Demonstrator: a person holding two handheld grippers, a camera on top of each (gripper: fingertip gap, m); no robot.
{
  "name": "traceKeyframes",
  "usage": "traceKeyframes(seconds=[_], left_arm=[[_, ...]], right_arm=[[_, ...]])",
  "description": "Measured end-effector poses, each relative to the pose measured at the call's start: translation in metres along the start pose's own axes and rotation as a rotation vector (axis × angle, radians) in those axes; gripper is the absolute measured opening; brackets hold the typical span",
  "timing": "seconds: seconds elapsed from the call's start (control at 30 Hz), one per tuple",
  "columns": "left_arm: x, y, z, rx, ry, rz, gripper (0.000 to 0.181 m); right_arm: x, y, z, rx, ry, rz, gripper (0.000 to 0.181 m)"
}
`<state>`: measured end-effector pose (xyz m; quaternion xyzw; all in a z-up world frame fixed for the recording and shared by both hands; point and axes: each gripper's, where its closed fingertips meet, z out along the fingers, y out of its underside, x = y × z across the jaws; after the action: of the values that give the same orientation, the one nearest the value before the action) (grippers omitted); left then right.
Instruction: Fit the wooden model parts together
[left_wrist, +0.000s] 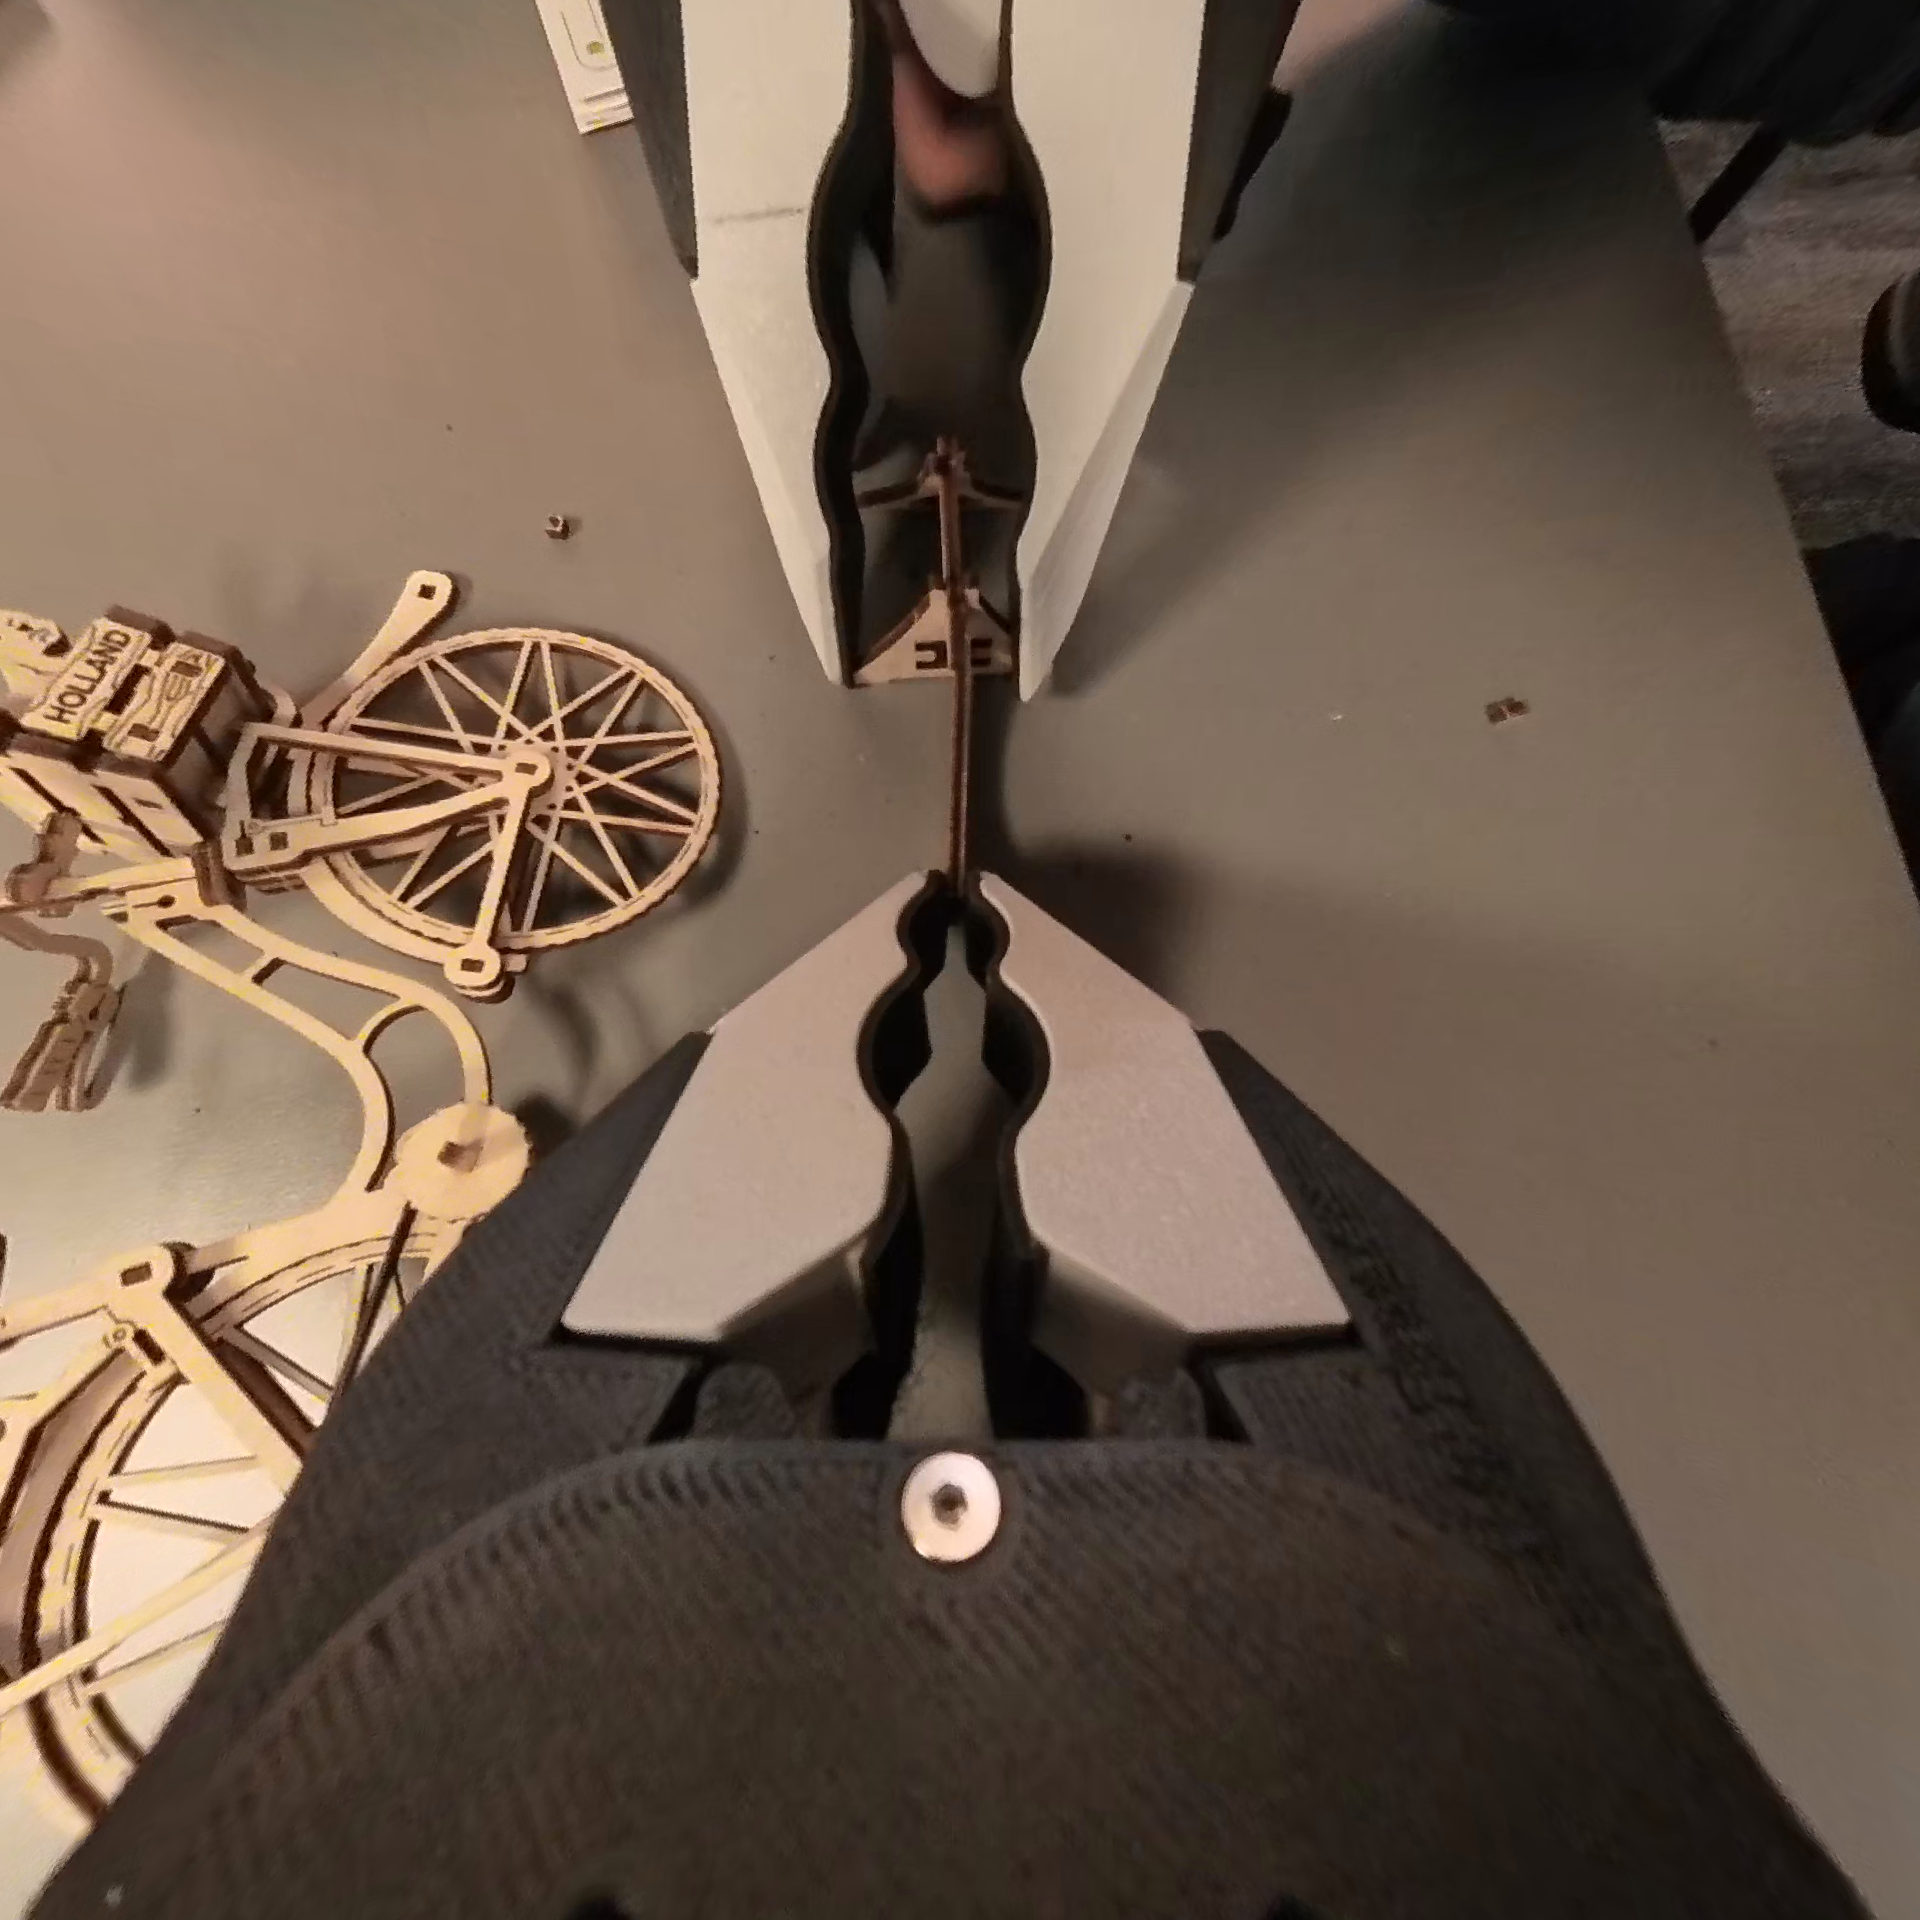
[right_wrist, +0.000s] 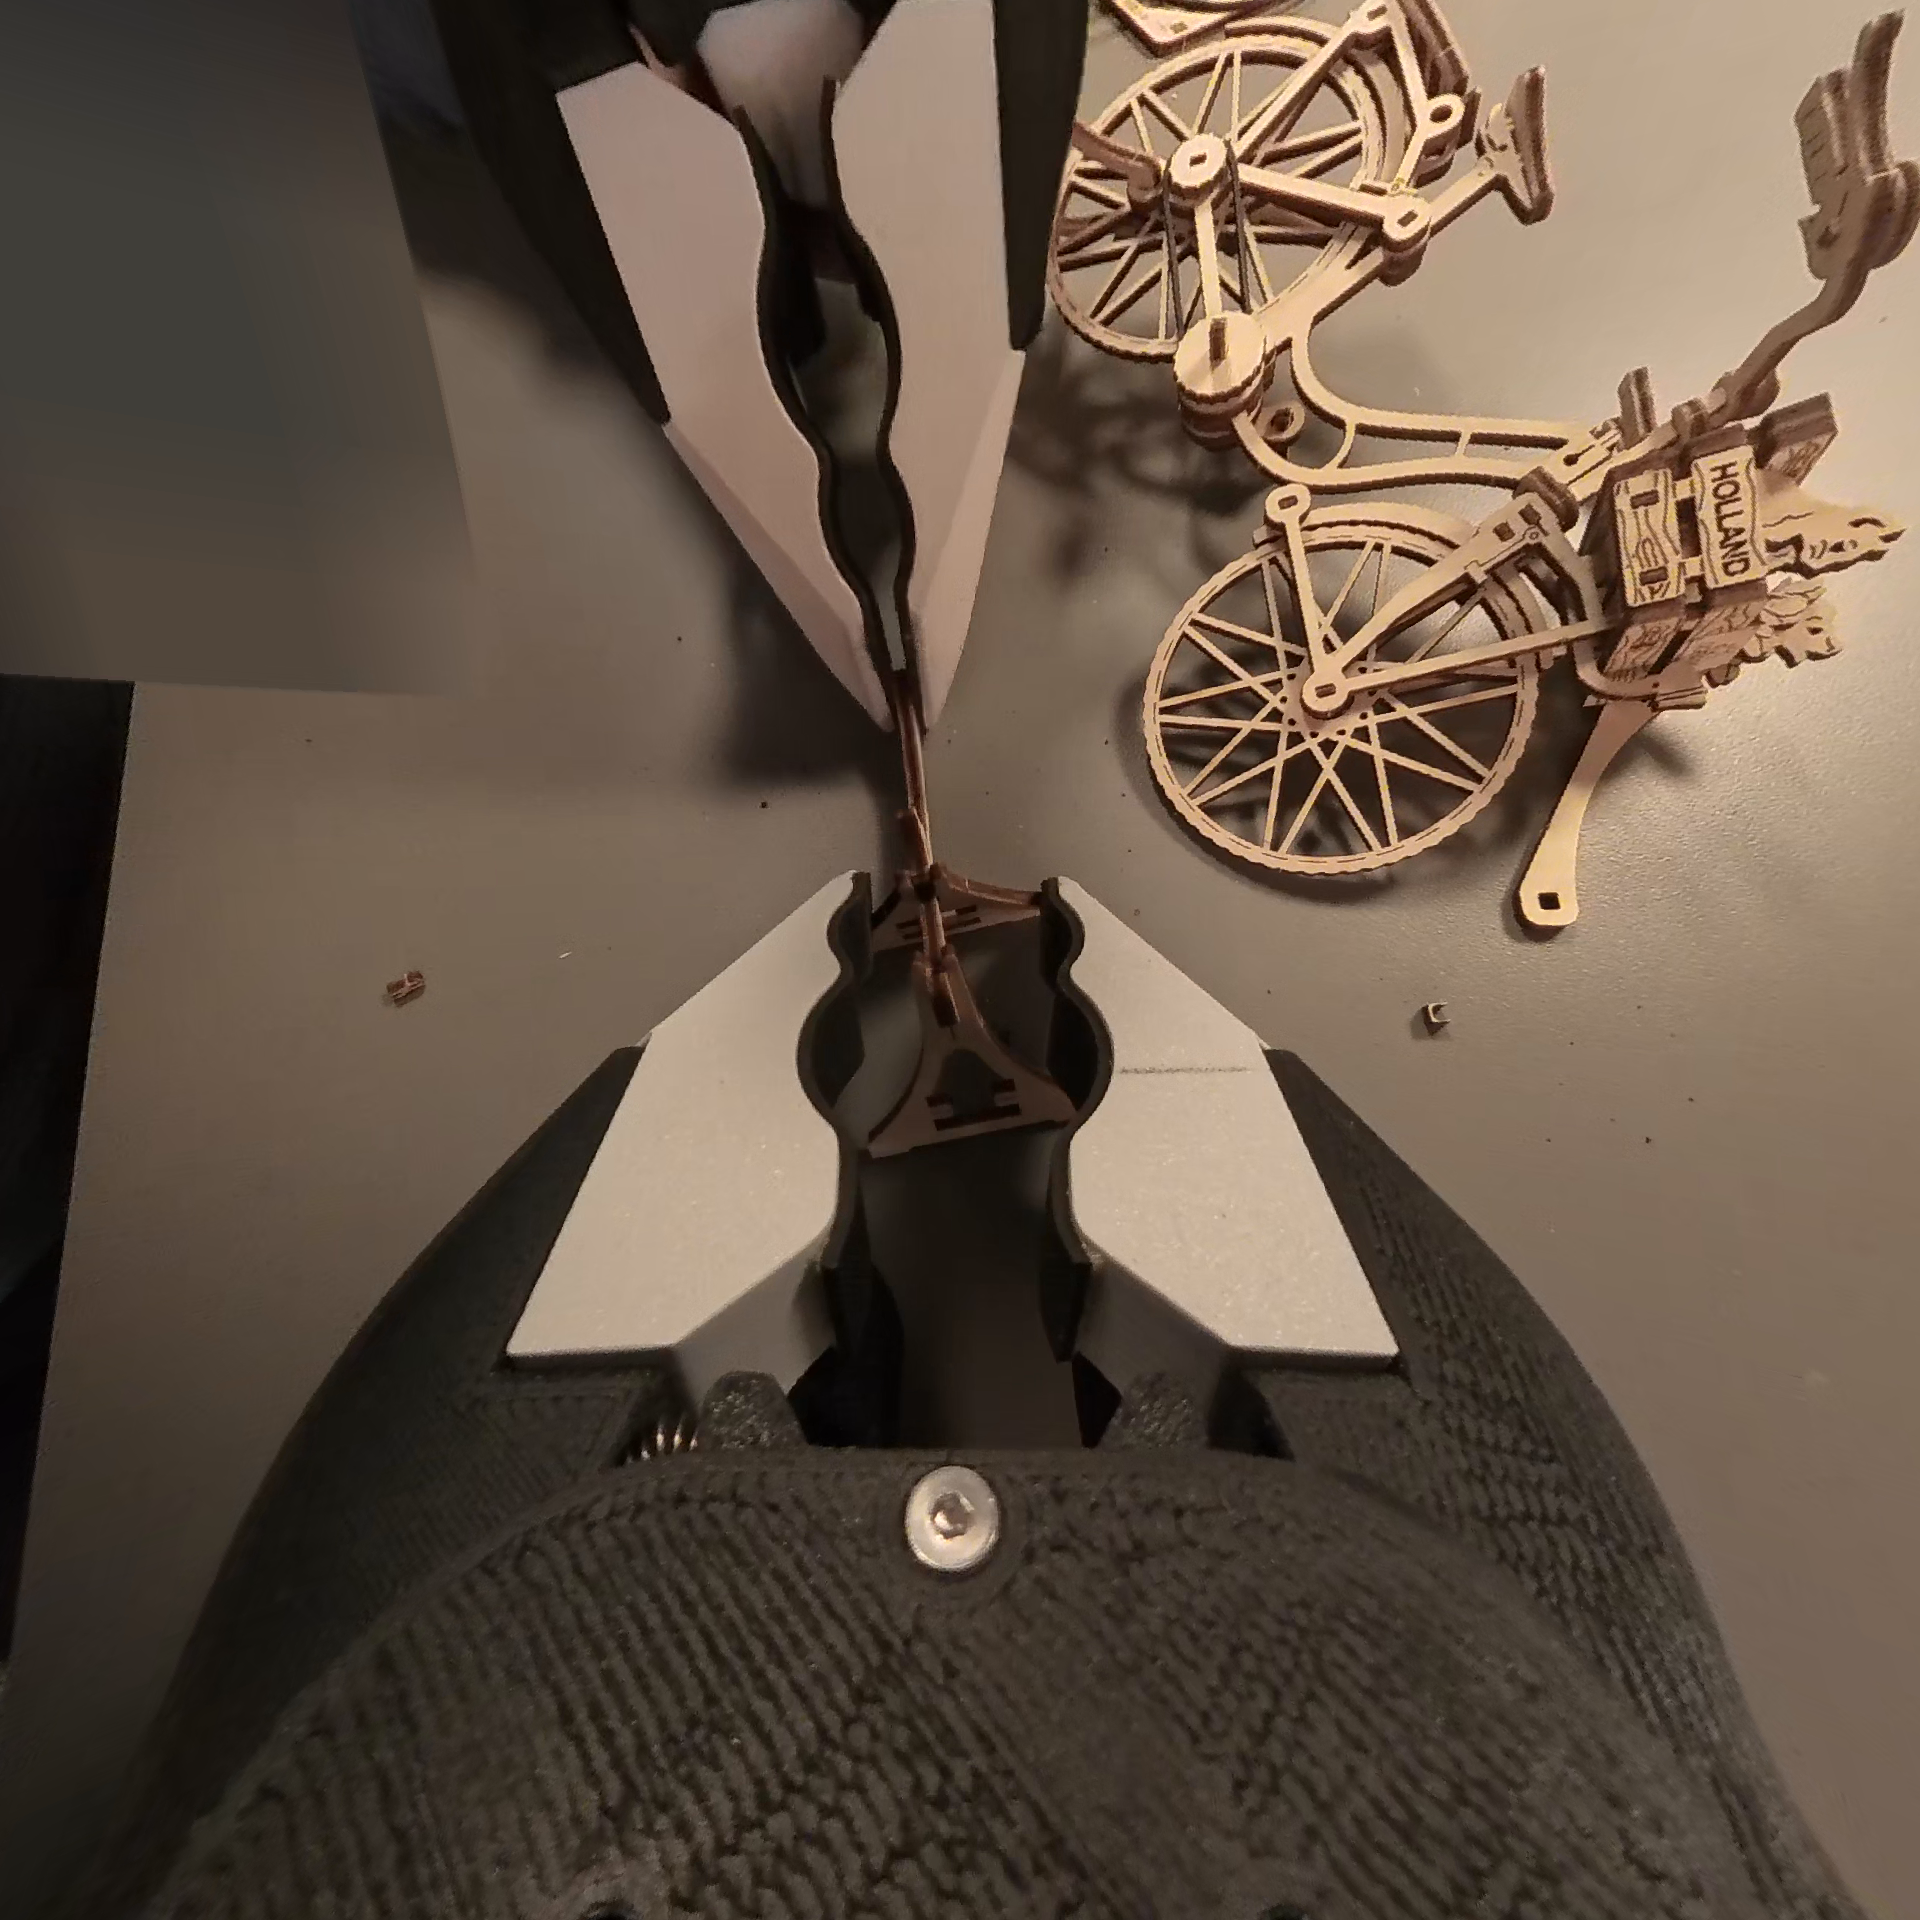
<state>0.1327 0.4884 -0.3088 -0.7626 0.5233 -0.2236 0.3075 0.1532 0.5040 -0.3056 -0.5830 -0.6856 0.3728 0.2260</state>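
Observation:
A small wooden assembly is held between my two grippers above the grey table (left_wrist: 1351, 468). It is a thin wooden strip (left_wrist: 957, 774) seen edge-on, slotted through two triangular wooden plates (right_wrist: 951, 1107). My left gripper (left_wrist: 951, 888) is shut on the near end of the strip; it also shows in the right wrist view (right_wrist: 906, 712), coming in from the top. My right gripper (right_wrist: 956, 894) is shut on the triangular plates, which span the gap between its fingers; it shows in the left wrist view (left_wrist: 935, 681) pointing toward me. The two grippers face each other tip to tip.
A built wooden bicycle model (left_wrist: 416, 779) lies flat on the table beside the grippers; it also shows in the right wrist view (right_wrist: 1351, 675). Small wooden scraps (left_wrist: 1504, 710) (right_wrist: 403, 985) lie on the table. A white card (left_wrist: 587, 62) lies at the far edge. Left and right tips are no more than a few centimetres apart.

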Motion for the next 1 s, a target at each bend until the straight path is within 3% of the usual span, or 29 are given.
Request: traceKeyframes(seconds=[0.47, 0.67, 0.73, 0.83, 1.0], left_arm=[[0.001, -0.003, -0.002, -0.055, -0.056, -0.095, 0.001], [-0.002, -0.009, -0.004, -0.016, -0.040, -0.124, 0.001], [0.002, -0.024, -0.003, 0.055, -0.007, -0.160, 0.001], [0.004, -0.020, 0.005, -0.024, -0.065, -0.039, 0.001], [0.002, -0.019, 0.007, -0.011, -0.078, -0.024, 0.002]], right_arm=[[0.002, 0.000, 0.000, 0.001, 0.022, -0.001, 0.030], [0.003, 0.000, 0.000, 0.000, 0.027, 0.000, 0.030], [-0.001, -0.002, 0.003, 0.001, 0.013, -0.009, 0.030], [-0.005, -0.005, 0.008, -0.004, 0.013, -0.041, 0.031], [-0.003, -0.005, 0.007, -0.002, 0.023, -0.032, 0.031]])
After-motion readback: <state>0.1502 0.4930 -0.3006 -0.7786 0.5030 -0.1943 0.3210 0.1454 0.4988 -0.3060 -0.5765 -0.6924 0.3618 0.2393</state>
